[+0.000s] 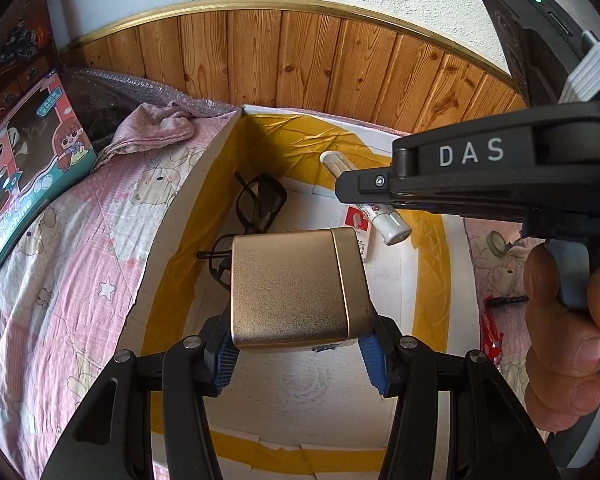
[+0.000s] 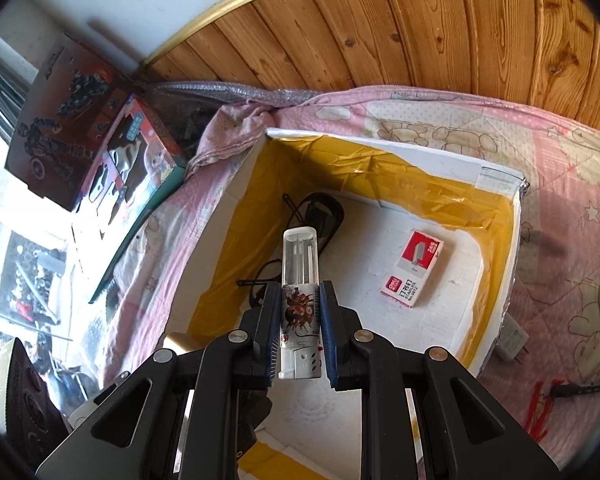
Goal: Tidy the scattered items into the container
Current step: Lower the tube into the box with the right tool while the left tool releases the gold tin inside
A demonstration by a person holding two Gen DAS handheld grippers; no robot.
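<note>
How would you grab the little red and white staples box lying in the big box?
The staples box lies flat on the floor of the big box, with free space around it. I would come straight down from above and pinch its two long sides, probably near the middle, because that is its narrow way.

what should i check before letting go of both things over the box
1. Left gripper shut on the gold tin: ok.
2. Right gripper shut on the white tube: ok.
3. Both held above the inside of the box: ok.
4. Bare floor under the tin: cannot tell, the glasses lie close beneath.
5. Staple box clear of the tube: ok.
6. Items left outside on the bedspread, such as the plug: not ok.
</note>
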